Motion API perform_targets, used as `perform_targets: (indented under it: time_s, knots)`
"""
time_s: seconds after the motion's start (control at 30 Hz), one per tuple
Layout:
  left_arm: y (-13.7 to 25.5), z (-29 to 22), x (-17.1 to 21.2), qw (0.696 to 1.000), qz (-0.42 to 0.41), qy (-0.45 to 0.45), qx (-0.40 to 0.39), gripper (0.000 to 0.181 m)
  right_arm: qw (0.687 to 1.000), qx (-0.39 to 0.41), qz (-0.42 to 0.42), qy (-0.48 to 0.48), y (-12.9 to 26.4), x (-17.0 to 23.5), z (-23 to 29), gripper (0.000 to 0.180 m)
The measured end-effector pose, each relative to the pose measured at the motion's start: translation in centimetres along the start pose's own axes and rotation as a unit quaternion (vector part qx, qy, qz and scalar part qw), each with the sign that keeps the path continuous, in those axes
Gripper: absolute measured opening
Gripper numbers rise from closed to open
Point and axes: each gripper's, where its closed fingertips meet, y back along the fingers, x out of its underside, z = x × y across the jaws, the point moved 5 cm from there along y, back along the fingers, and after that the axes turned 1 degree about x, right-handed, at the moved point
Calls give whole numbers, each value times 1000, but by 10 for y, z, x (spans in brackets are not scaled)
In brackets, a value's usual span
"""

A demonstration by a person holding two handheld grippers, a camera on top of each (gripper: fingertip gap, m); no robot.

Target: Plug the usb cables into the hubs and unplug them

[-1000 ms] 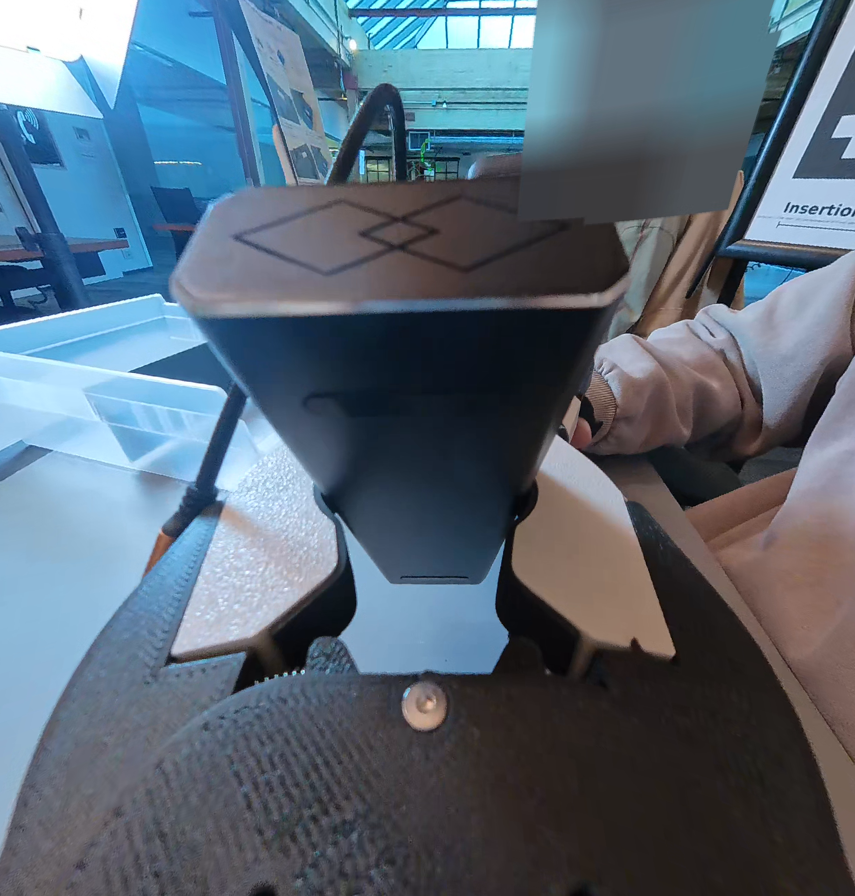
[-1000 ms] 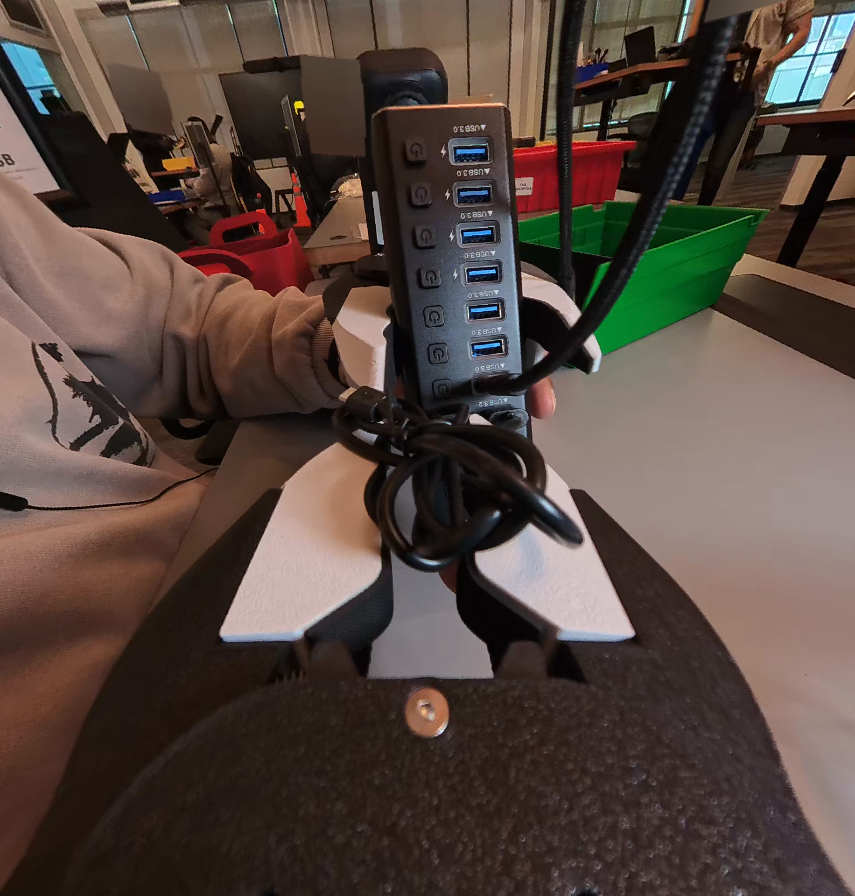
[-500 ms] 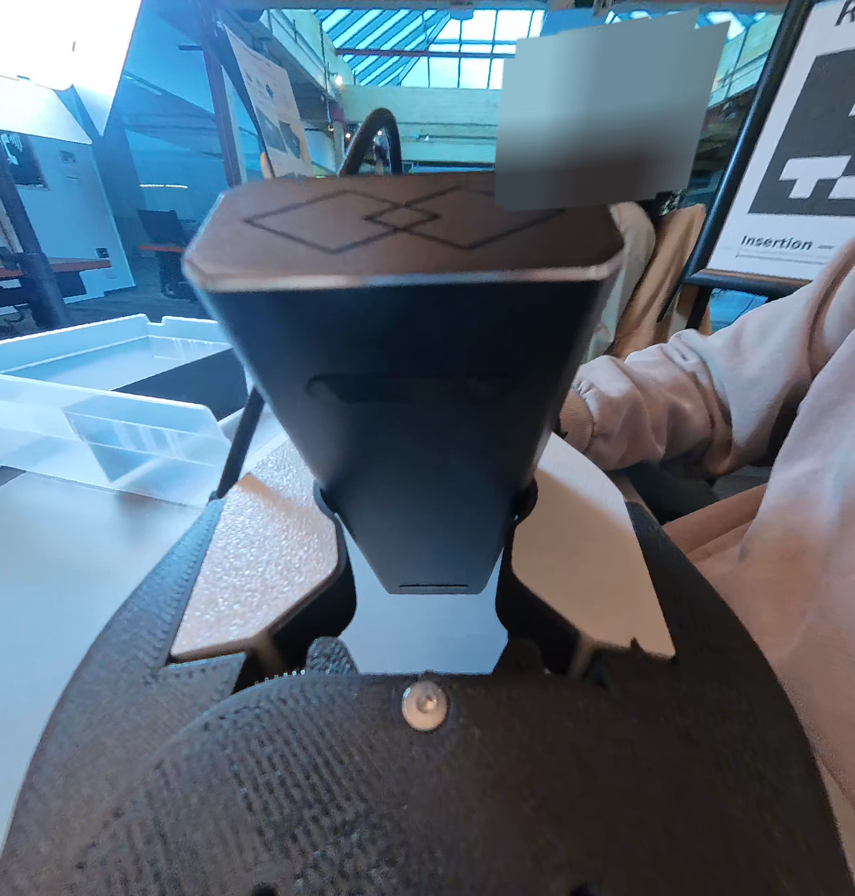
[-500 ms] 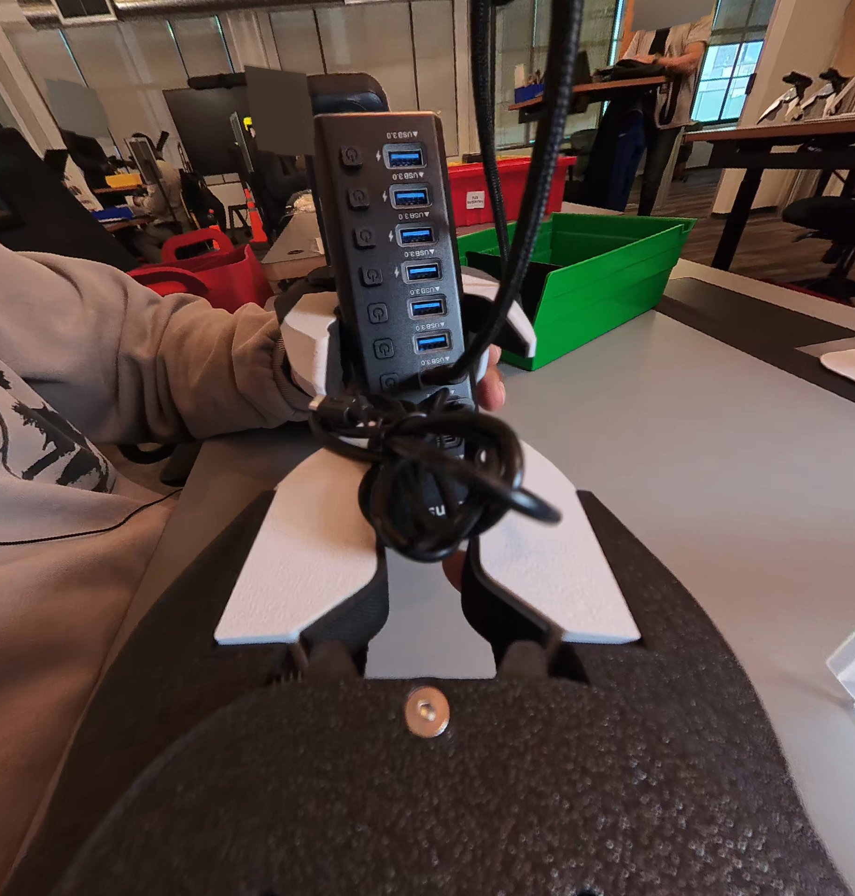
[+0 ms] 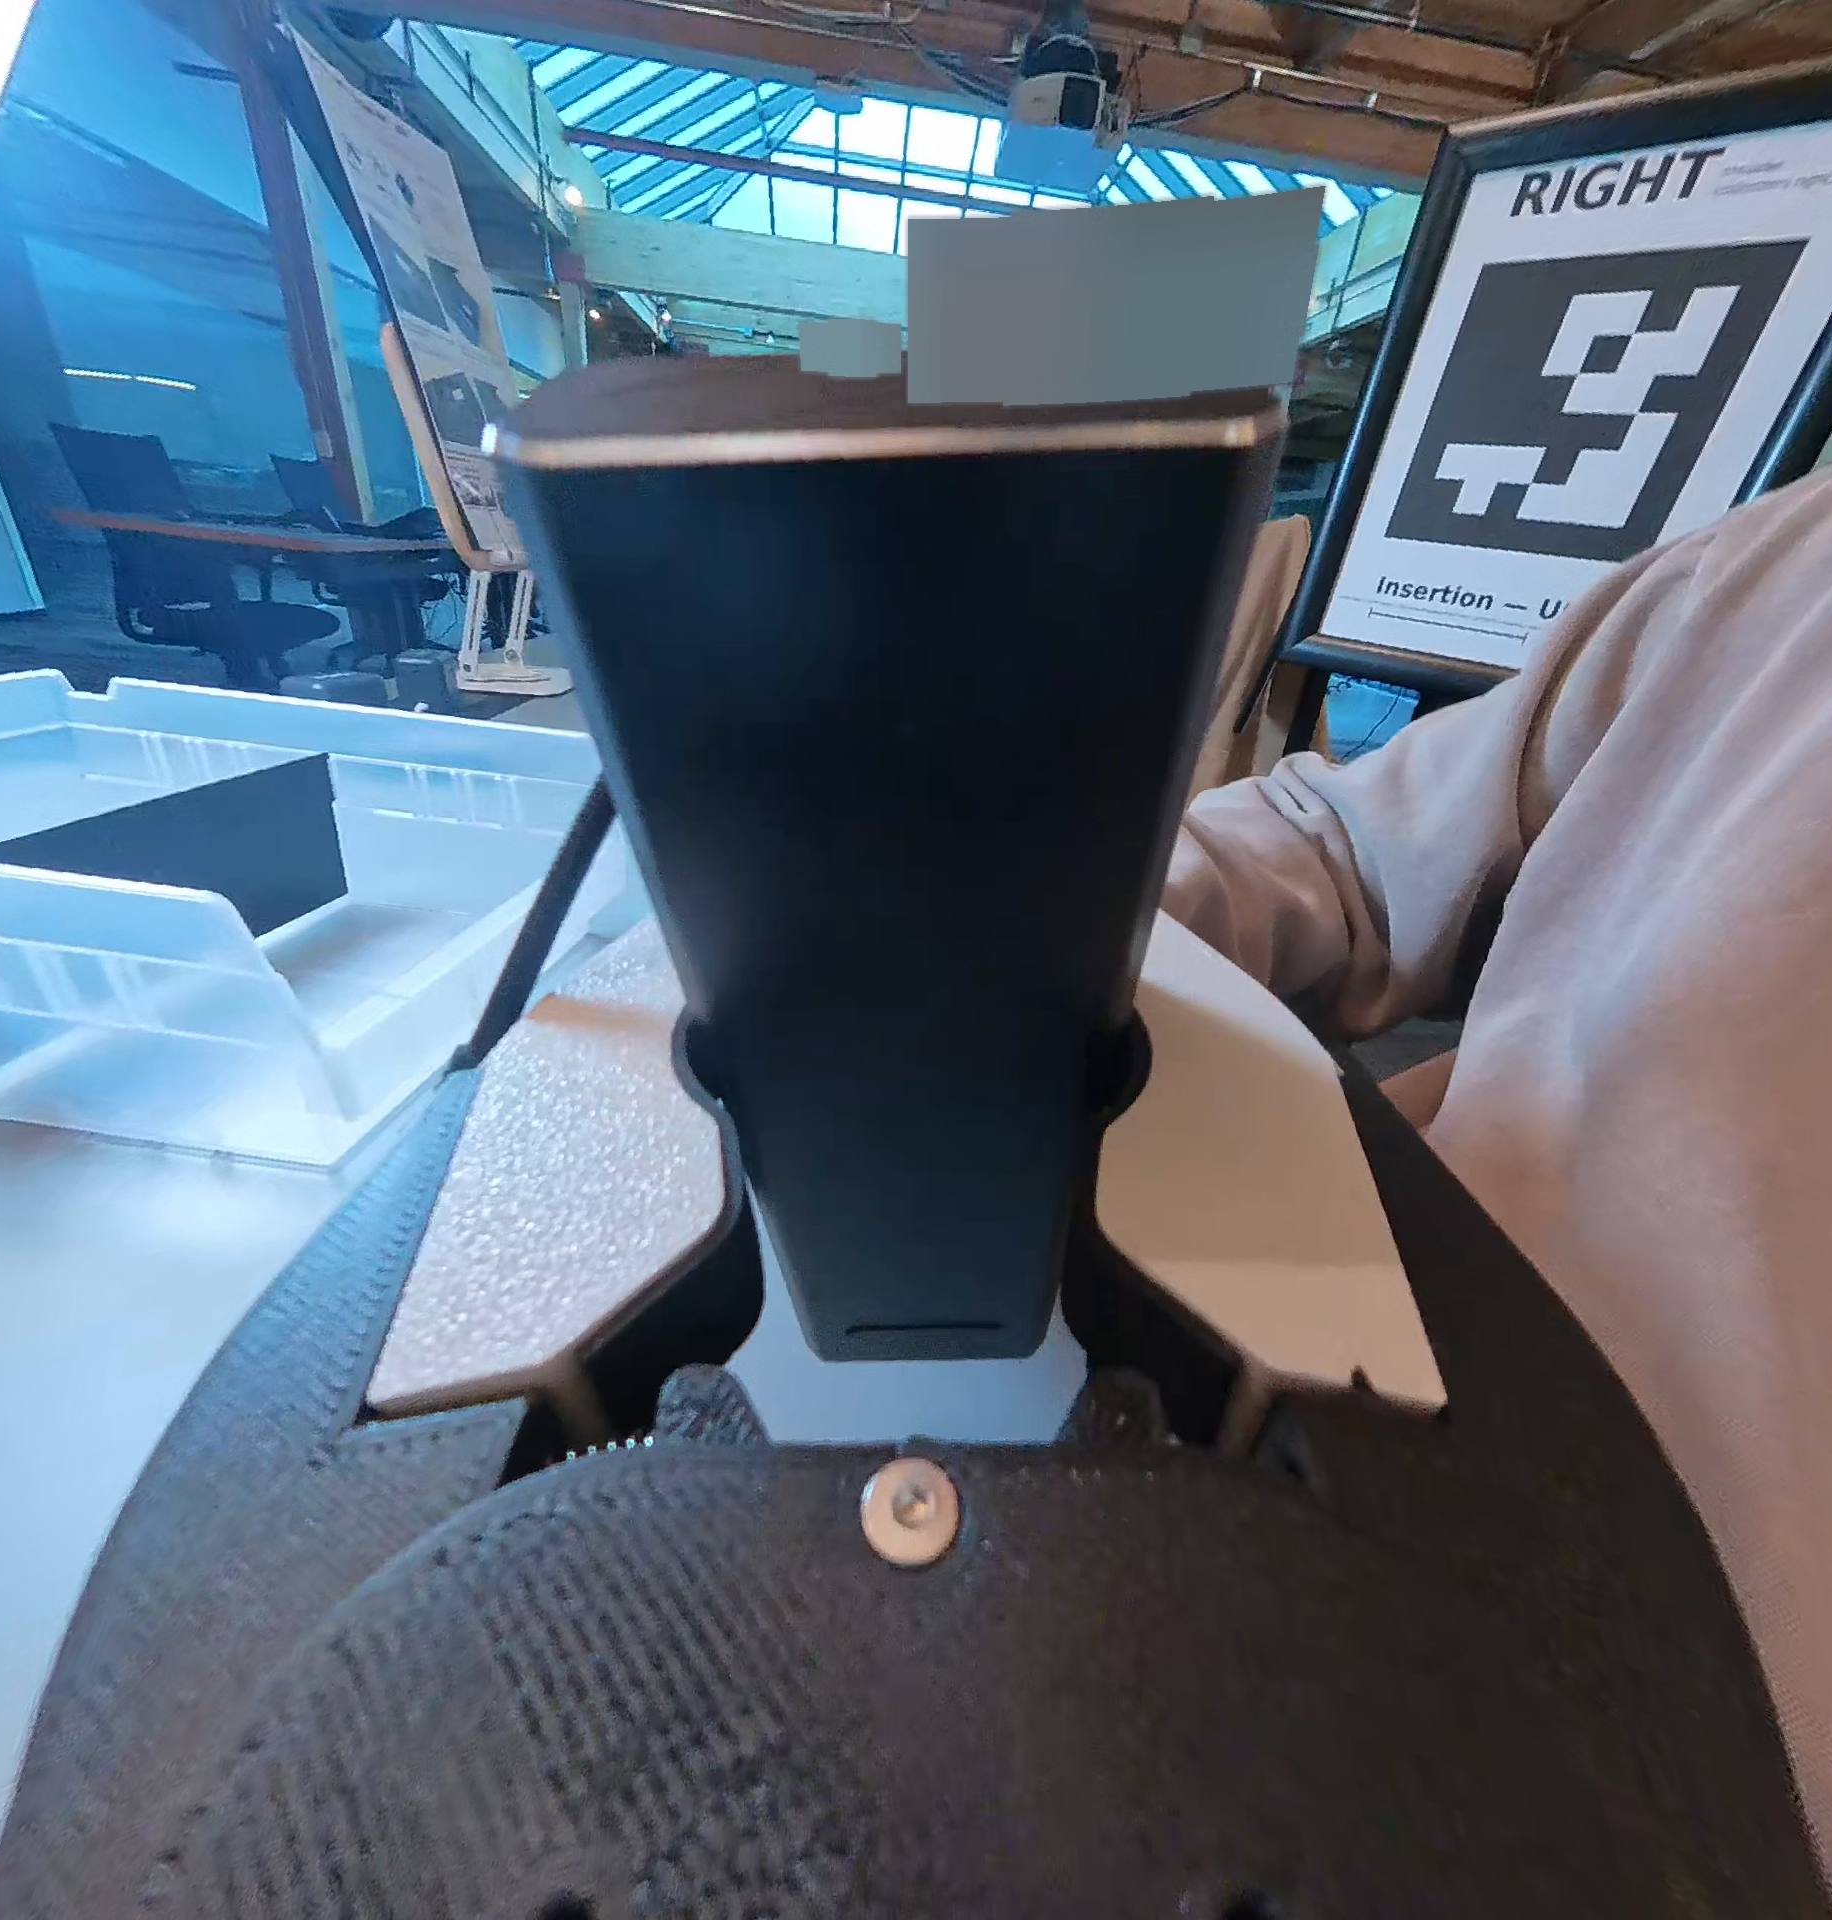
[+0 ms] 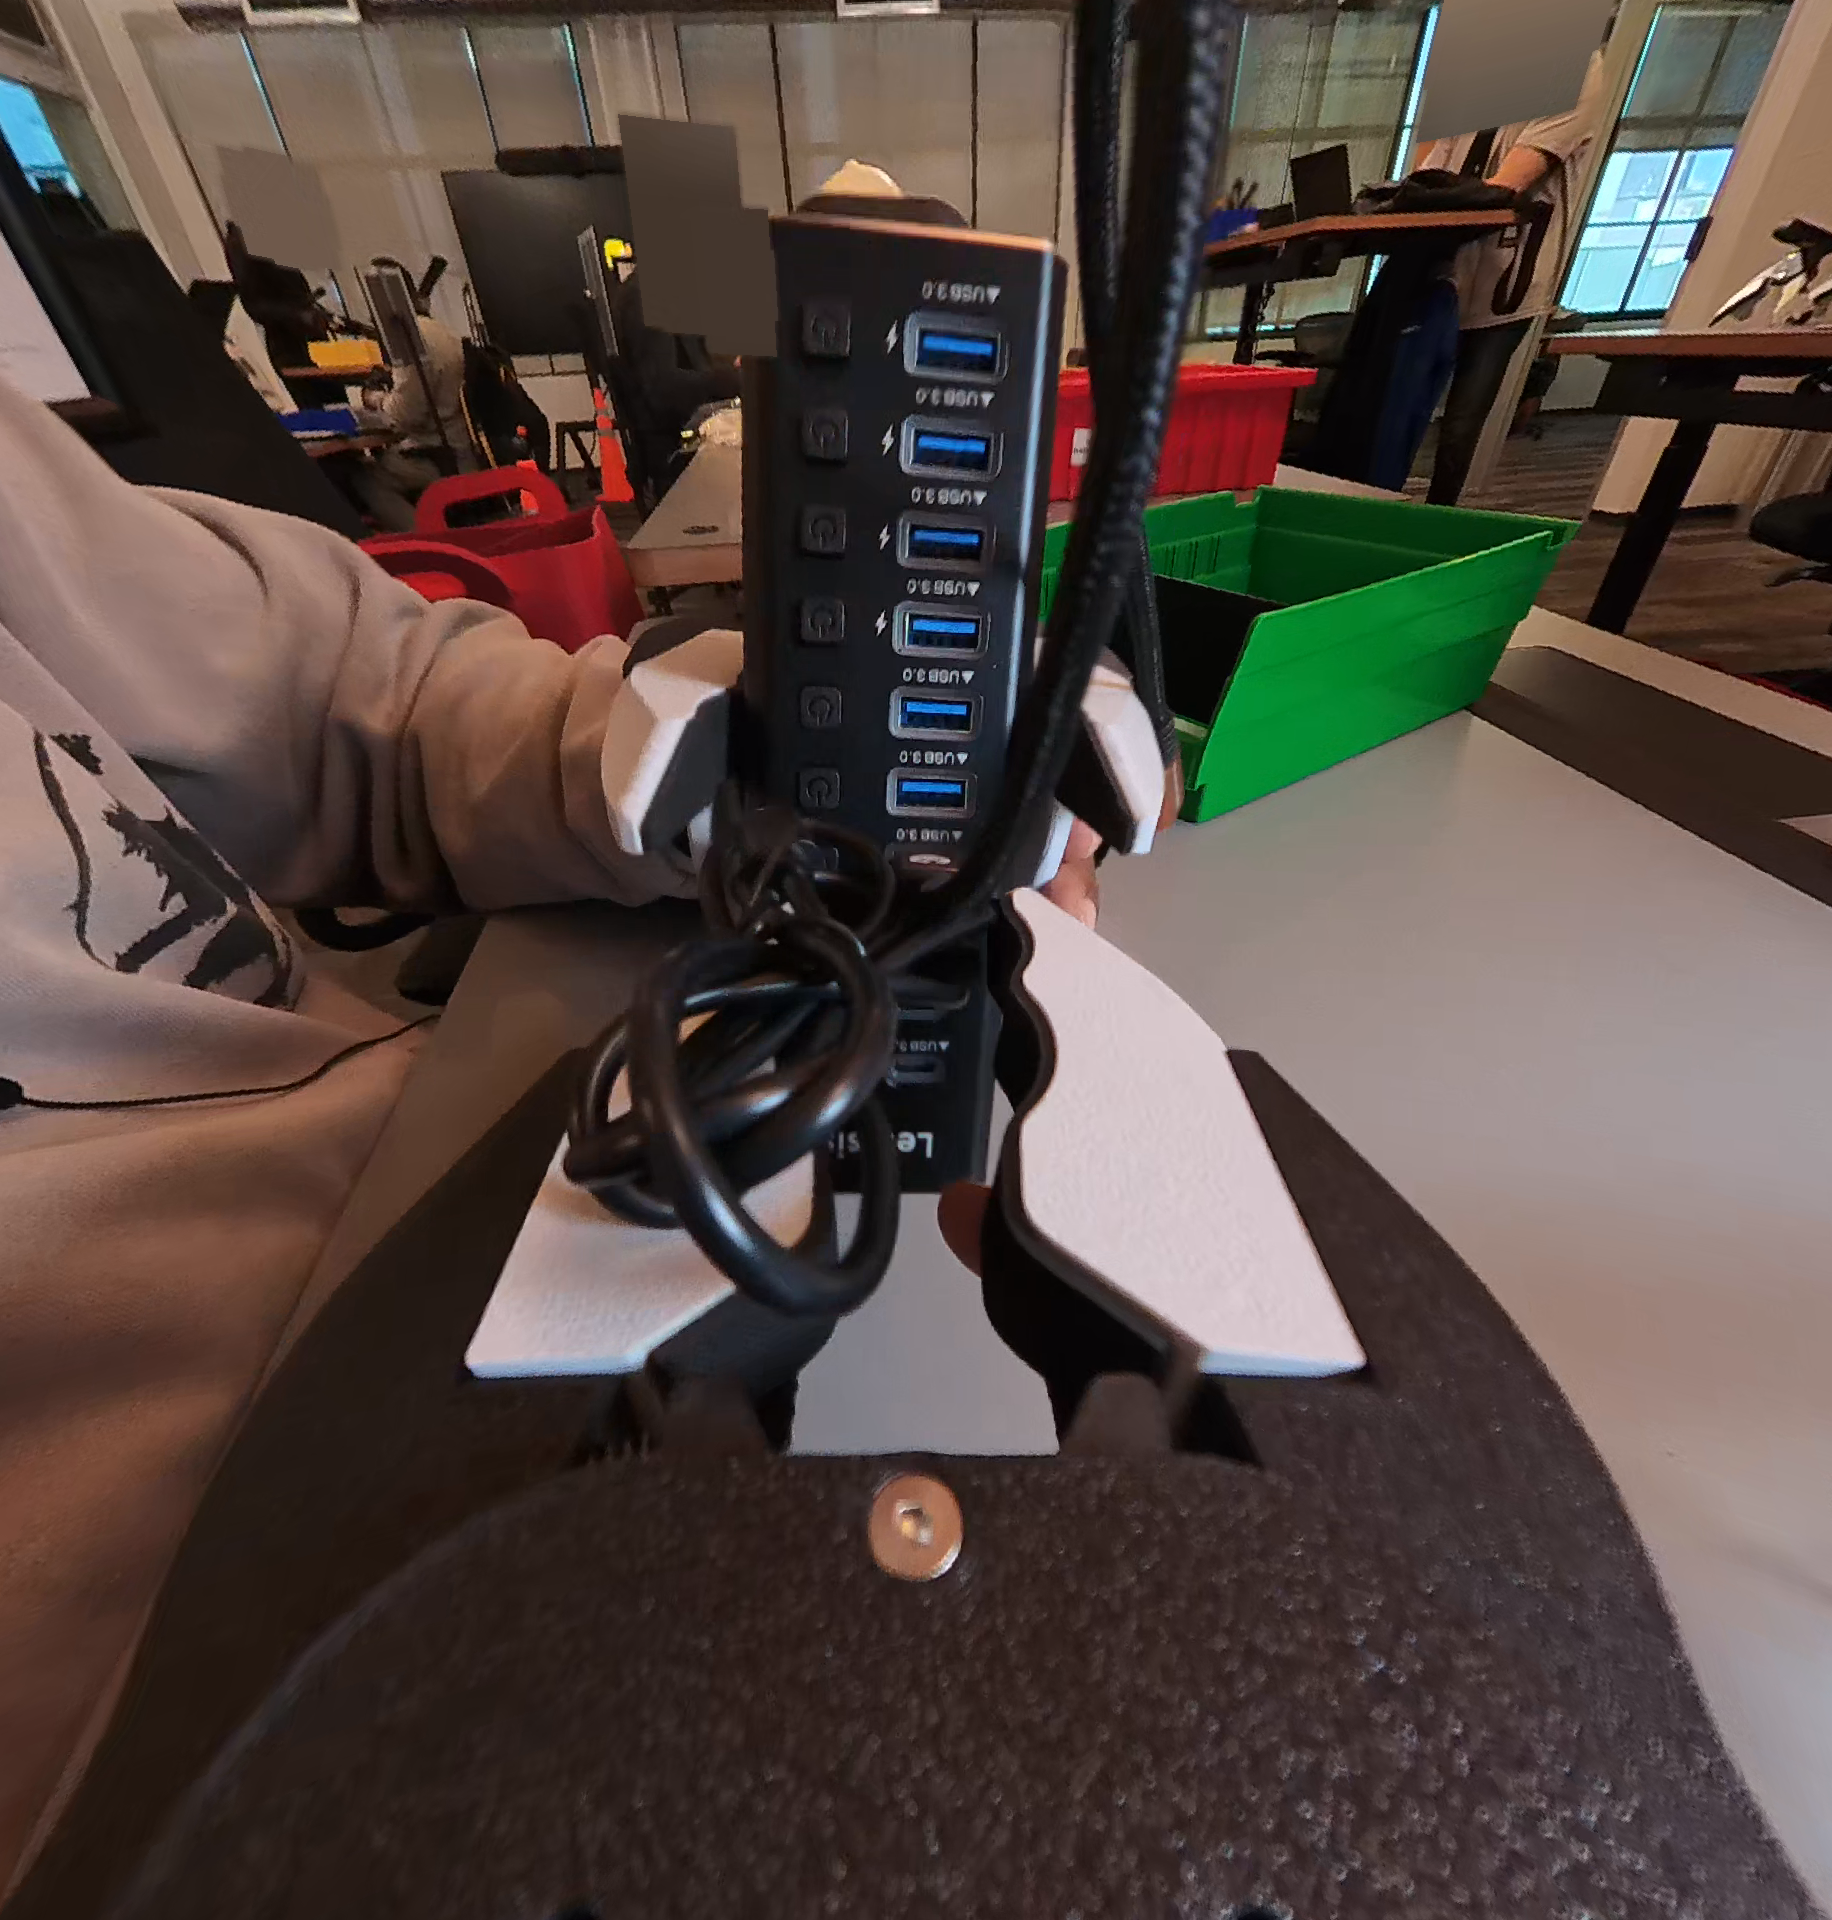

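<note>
Black hub (image 5: 891, 831): held upright by left claw (image 5: 912, 1049), mid frame.
Right claw (image 6: 881, 1039): narrow at hub's bottom end; grip cannot be told.

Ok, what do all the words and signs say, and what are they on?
I don't read writing out, but here is where it stands.
Black hub: small white print by each blue port, brand mark near its lower end.
Framed sign: bold black words around a square pattern.
Leaning poster: too small to read.
</note>
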Motion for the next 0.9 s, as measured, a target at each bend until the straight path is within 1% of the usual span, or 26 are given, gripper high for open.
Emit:
perform_targets:
  time_s: [0.13,0.2,0.27,0.3,0.4,0.47,0.53,0.57,0.63,0.77,0.9]
  knots:
    - [0,-1,-2,1000,-6,5,-1,72,998,17,32,49,-1,5,1,29]
    - [-1,-2,-3,1000,-9,3,1,72,998,16,36,48,-2,7,2,29]
    - [0,-5,-6,1000,-20,7,15,72,998,33,40,48,-2,10,-2,28]
    - [-1,-7,-7,999,-24,9,21,72,997,37,37,48,-2,10,-3,26]
    - [-1,-10,-9,1000,-25,-8,15,72,1000,6,23,21,-3,9,3,15]
    - [-1,-10,-10,999,-26,-13,13,72,1000,-12,4,12,-2,5,6,20]
    - [0,-9,-11,999,-32,-12,12,72,999,-30,-22,-18,0,-2,7,24]
    - [0,-9,-11,999,-35,-10,13,72,999,-22,-23,-19,1,-3,5,23]
    - [0,-8,-10,999,-27,-13,13,72,1000,-1,-12,5,1,-1,3,22]
    - [-3,-11,-5,999,-11,-27,16,72,1000,-1,11,15,-3,4,7,15]
    - [-3,-11,-2,999,17,-50,9,72,1000,2,24,16,-1,4,6,14]
